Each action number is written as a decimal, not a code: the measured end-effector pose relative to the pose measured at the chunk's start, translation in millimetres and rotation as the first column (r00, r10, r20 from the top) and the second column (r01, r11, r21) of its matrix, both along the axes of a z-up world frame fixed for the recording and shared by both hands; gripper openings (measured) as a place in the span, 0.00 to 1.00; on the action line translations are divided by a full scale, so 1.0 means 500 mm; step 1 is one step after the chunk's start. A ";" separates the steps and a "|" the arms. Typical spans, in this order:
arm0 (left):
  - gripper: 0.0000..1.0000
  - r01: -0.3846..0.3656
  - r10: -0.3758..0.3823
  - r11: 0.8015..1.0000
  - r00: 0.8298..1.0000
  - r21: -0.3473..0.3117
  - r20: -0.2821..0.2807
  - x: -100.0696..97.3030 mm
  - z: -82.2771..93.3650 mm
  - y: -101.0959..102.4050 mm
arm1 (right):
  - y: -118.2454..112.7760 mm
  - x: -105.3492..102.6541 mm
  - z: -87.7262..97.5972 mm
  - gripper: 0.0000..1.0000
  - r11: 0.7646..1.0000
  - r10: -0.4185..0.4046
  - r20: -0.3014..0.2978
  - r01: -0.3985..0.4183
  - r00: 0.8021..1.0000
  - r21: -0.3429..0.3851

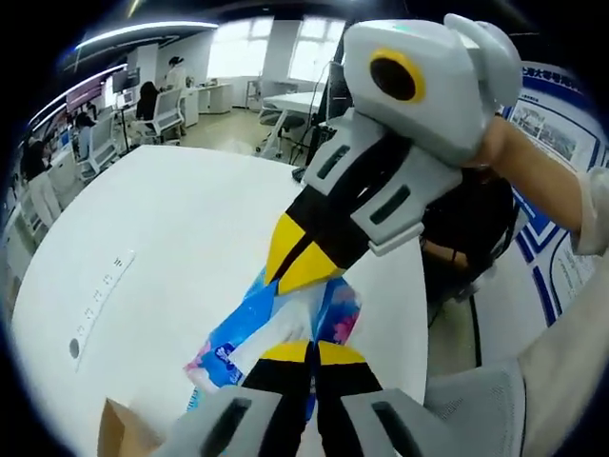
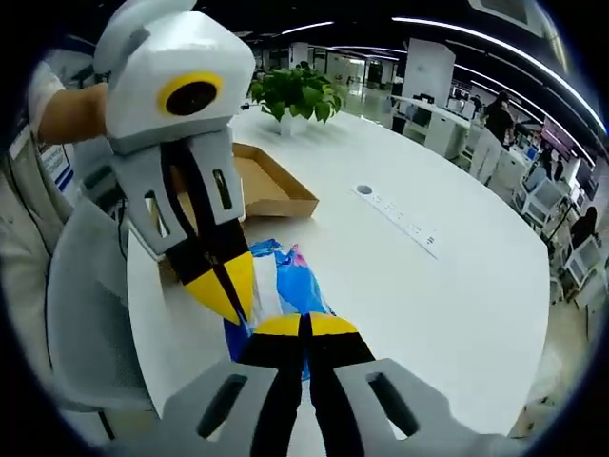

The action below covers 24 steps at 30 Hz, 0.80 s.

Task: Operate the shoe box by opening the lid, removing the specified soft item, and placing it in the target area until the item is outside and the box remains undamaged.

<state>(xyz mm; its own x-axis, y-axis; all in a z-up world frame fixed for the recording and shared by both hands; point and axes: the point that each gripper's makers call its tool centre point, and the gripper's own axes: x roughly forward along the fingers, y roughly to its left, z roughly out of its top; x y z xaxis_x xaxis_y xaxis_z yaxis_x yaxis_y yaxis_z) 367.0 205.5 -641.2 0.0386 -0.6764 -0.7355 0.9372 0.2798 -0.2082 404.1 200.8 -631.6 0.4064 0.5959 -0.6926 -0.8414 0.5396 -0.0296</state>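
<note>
- The white counter [image 1: 190,248] takes up most of both views; the left gripper view has wide bare surface running off to the left of the tongs, the right gripper view has the same stretching to the right, out to the rounded far edge.
- The near counter edge lies close beneath both tongs; beyond it are a grey chair [image 2: 90,324] and a person's sleeve [image 1: 571,352].
- The right gripper view has the open cardboard shoe box [image 2: 271,186] lying flat behind the packet, near the counter's left edge, with a potted plant [image 2: 297,93] farther back. In the left gripper view a brown cardboard corner [image 1: 122,433] sits at the lower left; I cannot tell whether it is the box or its lid.
- A strip of sockets [image 2: 400,221] is set into the counter, well apart from the packet in both views.
- The soft item, a blue, white and pink plastic packet [image 1: 252,338], is outside the box, over the counter beside the near edge.
- The left tongs [image 1: 312,354] are closed on the packet's near end.
- The right tongs [image 2: 304,326] are closed on the packet's opposite end, each pair's yellow tips facing the other's across it.
</note>
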 end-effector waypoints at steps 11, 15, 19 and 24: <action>0.00 0.044 -0.044 0.999 0.999 0.008 -0.020 0.018 -0.026 -0.064 | -0.052 0.019 -0.023 0.00 1.000 0.018 -0.015 -0.018 1.000 -0.023; 0.00 0.049 -0.049 0.999 0.998 0.004 -0.028 0.025 -0.034 -0.081 | -0.066 0.025 -0.028 0.00 0.999 0.020 -0.024 -0.020 1.000 -0.025; 0.00 0.055 -0.055 0.998 0.998 0.003 -0.035 0.031 -0.042 -0.100 | -0.081 0.032 -0.037 0.00 0.999 0.021 -0.025 -0.022 0.999 -0.031; 0.00 0.062 -0.062 0.998 0.997 0.002 -0.040 0.035 -0.047 -0.122 | -0.104 0.037 -0.043 0.00 0.999 0.020 -0.031 -0.021 0.999 -0.031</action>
<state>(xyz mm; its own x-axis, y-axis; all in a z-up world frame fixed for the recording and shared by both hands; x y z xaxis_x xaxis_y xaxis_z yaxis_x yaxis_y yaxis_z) 384.3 144.7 -664.9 -0.0325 -0.6742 -0.7378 0.9437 0.2225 -0.2448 422.6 148.7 -653.1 0.3727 0.5814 -0.7232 -0.8529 0.5217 -0.0201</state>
